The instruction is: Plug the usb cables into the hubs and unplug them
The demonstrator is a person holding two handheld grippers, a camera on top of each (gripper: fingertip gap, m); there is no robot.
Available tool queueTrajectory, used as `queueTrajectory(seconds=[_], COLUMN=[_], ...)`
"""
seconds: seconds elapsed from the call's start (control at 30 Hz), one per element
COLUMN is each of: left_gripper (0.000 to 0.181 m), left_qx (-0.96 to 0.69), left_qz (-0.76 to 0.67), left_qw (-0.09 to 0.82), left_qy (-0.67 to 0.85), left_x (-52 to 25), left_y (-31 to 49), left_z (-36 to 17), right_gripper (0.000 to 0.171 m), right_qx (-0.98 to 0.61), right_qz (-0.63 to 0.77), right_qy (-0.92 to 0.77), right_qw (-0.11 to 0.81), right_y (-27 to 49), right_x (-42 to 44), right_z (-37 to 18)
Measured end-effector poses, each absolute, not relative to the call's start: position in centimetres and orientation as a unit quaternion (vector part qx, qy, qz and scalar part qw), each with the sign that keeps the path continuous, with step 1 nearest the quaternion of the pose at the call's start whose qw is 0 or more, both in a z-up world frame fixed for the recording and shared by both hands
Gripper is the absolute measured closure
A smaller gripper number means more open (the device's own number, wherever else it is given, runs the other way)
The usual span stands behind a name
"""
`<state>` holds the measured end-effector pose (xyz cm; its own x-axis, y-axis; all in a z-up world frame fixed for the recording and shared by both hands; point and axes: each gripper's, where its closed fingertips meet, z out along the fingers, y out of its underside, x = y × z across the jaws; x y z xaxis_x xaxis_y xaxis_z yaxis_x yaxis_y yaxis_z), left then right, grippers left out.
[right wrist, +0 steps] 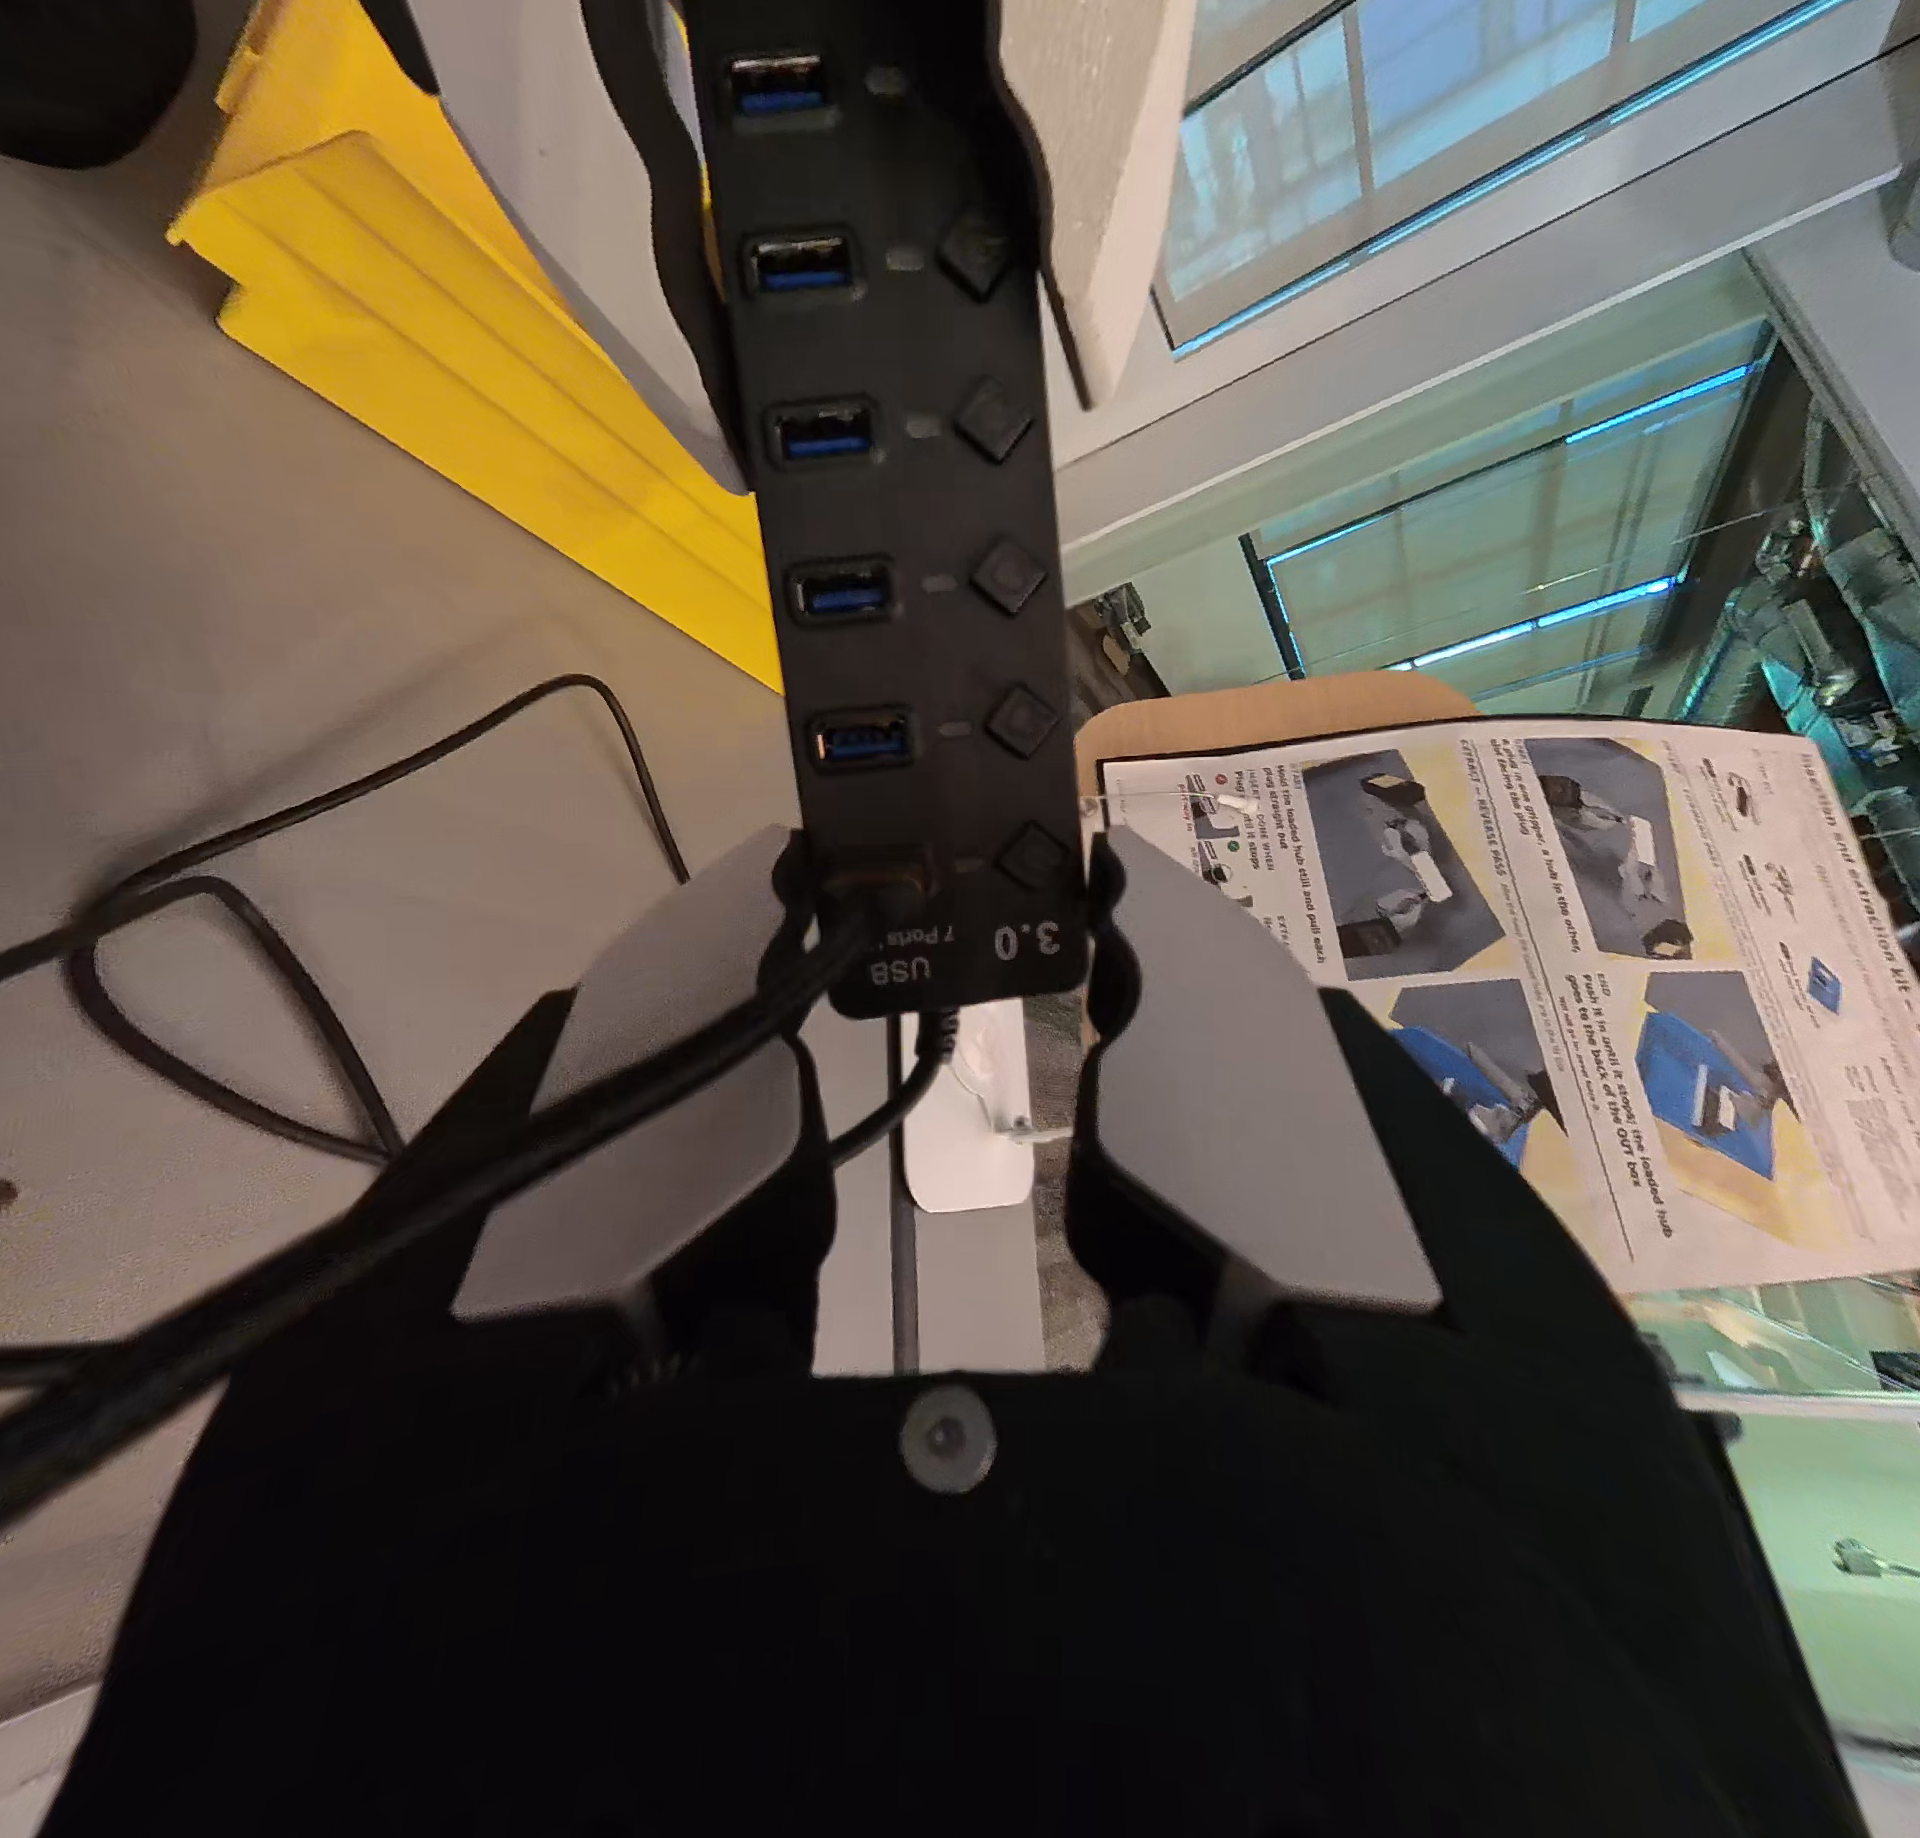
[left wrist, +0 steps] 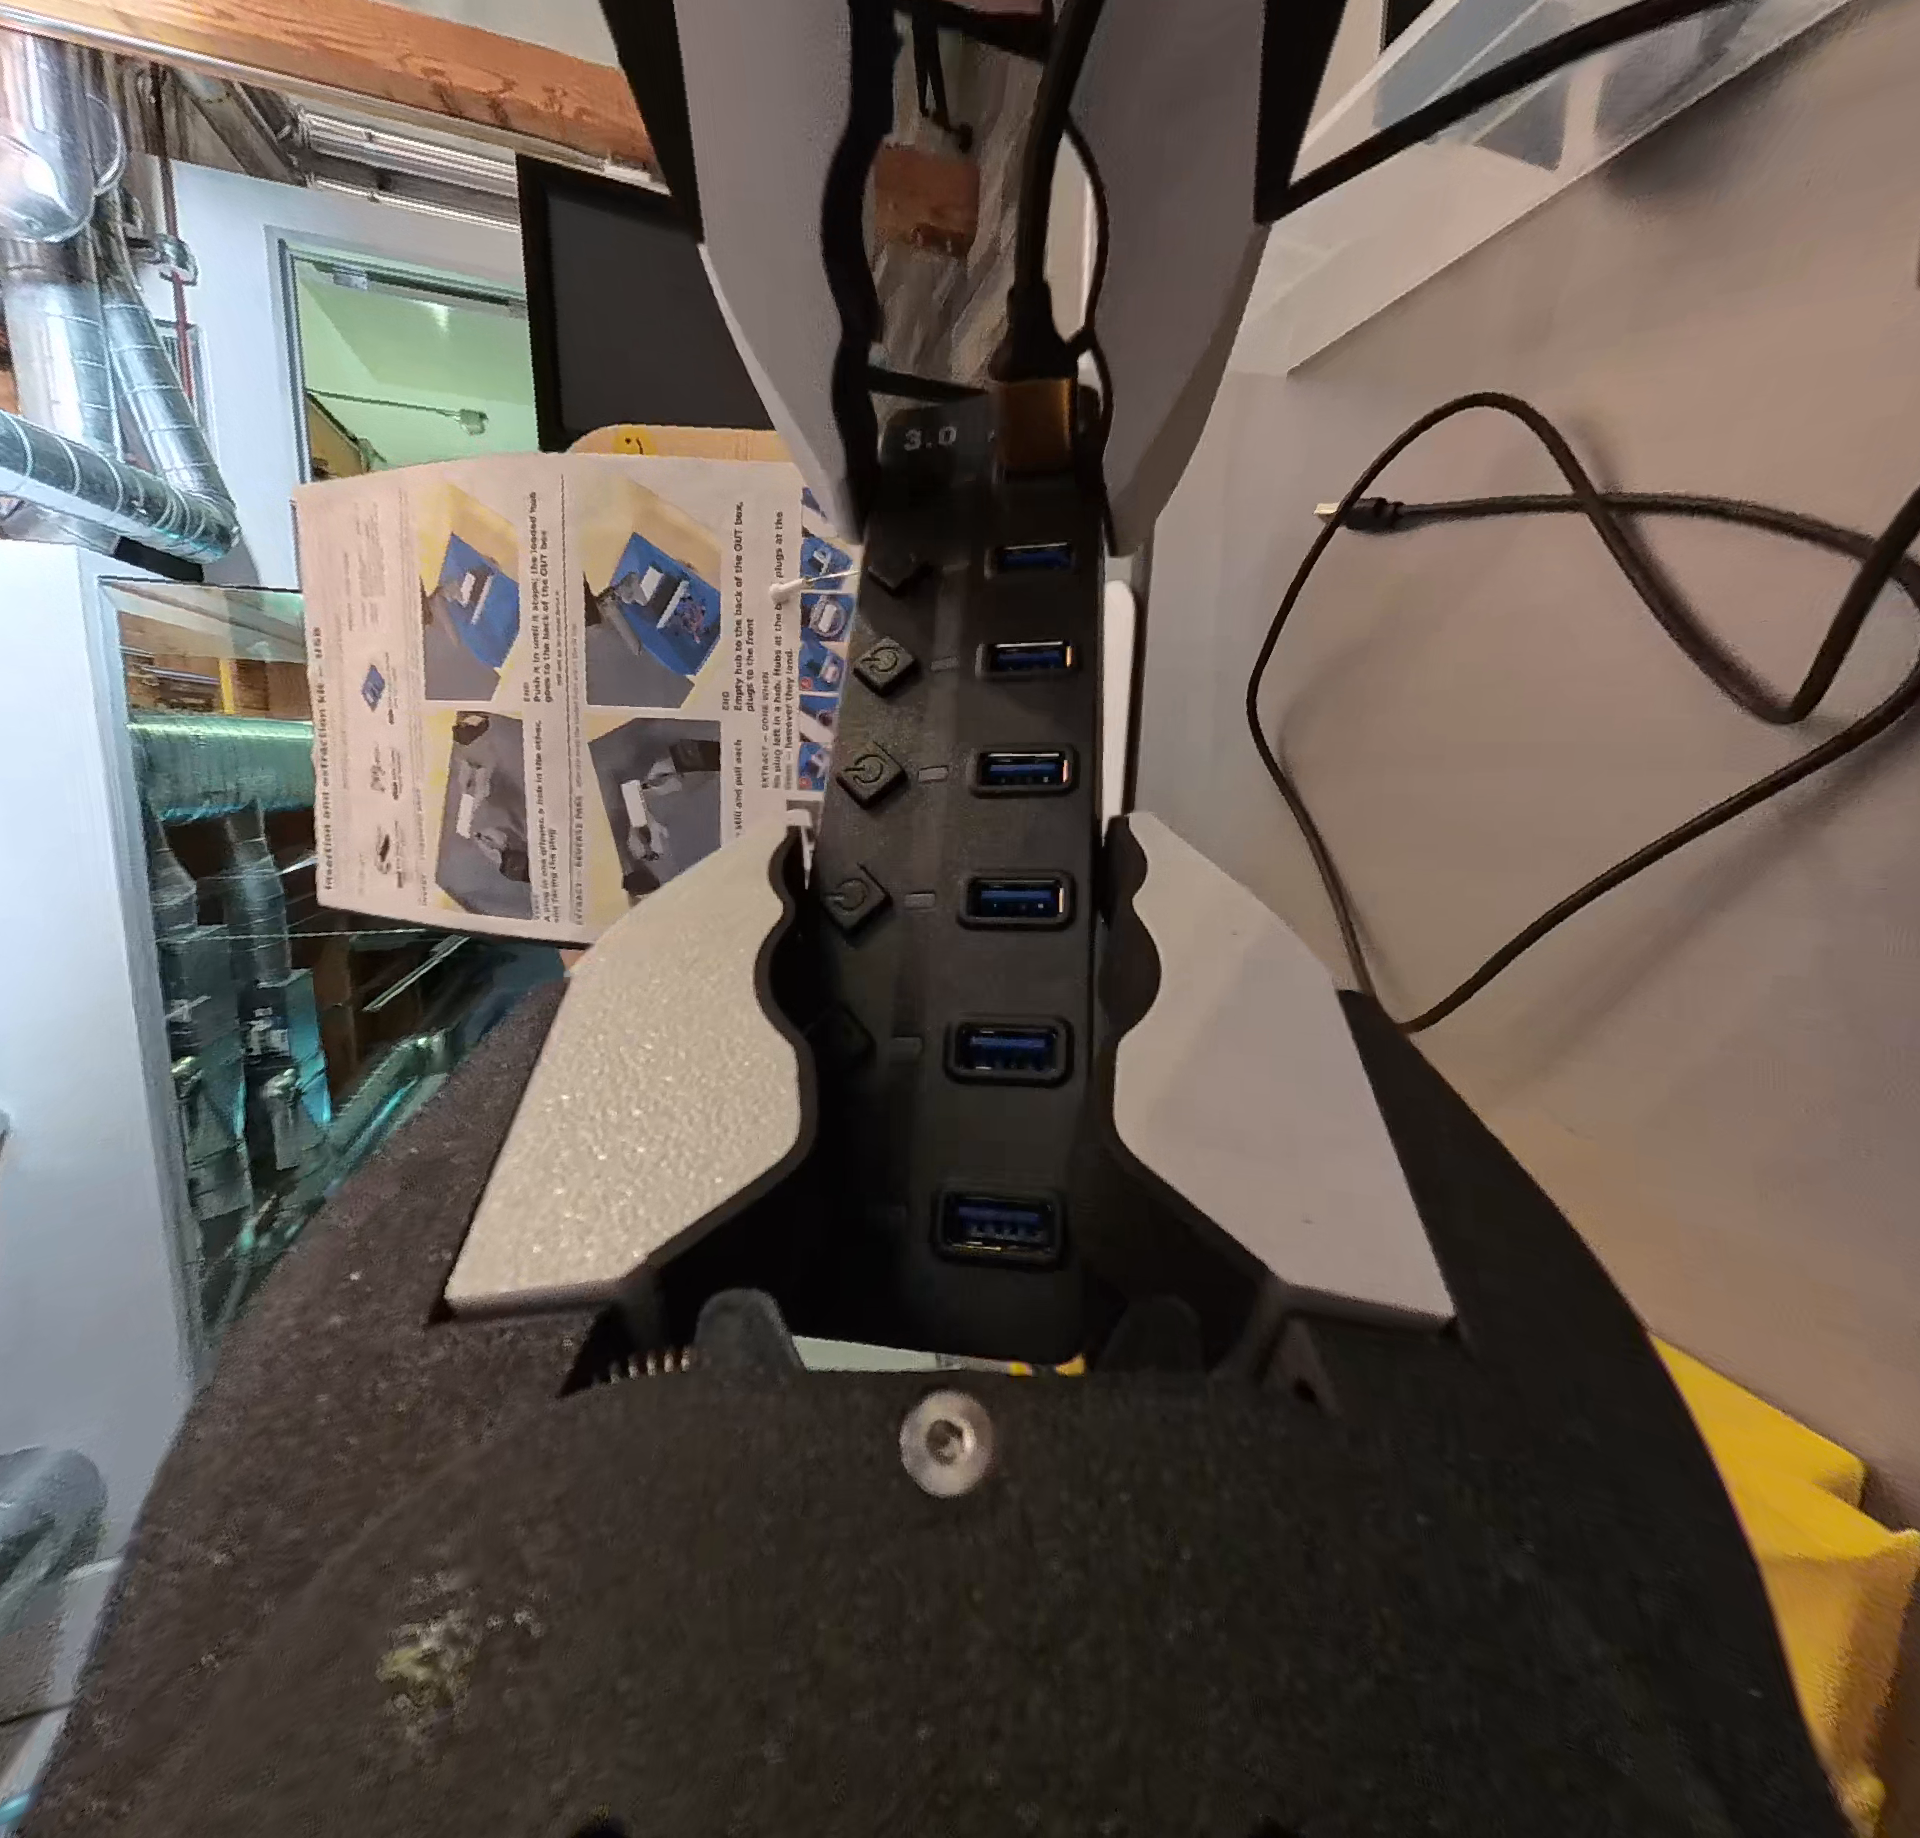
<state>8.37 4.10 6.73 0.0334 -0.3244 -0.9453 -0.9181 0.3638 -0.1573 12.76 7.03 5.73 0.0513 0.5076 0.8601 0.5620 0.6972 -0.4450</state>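
You see a printed instruction sheet clipped to brown cardboard at the far edge of the grey bench. A yellow bin sits on the bench; silver ducts and glass panes lie beyond.

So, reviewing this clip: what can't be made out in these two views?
- How deep the plug sits in the hub: left wrist view, the right gripper's fingers crowd it; right wrist view, blurred and dark.
- Whether the right gripper pinches the plug or the hub: unclear.
- Hub's far end: right wrist view, cut off by the top edge.
- Left gripper's contact with the hub's underside: hidden.
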Motion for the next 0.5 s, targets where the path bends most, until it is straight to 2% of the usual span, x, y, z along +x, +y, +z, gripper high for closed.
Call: queueTrajectory(seconds=[0.2, 0.5], left_gripper=[0.128, 0.127], left_qx=[-0.501, -0.480], left_qz=[0.284, 0.292], left_qw=[0.513, 0.541], left_qy=[0.637, 0.626], left_x=[8.0, 7.7], left_y=[4.7, 4.7], left_z=[6.4, 7.0], right_gripper=[0.120, 0.120], right_qx=[-0.398, -0.386], right_qz=[-0.027, -0.063], right_qy=[-0.688, -0.680], right_qw=[0.607, 0.621], right_y=[7.3, 7.1], right_x=[12.6, 12.6], right_z=[5.5, 6.5])
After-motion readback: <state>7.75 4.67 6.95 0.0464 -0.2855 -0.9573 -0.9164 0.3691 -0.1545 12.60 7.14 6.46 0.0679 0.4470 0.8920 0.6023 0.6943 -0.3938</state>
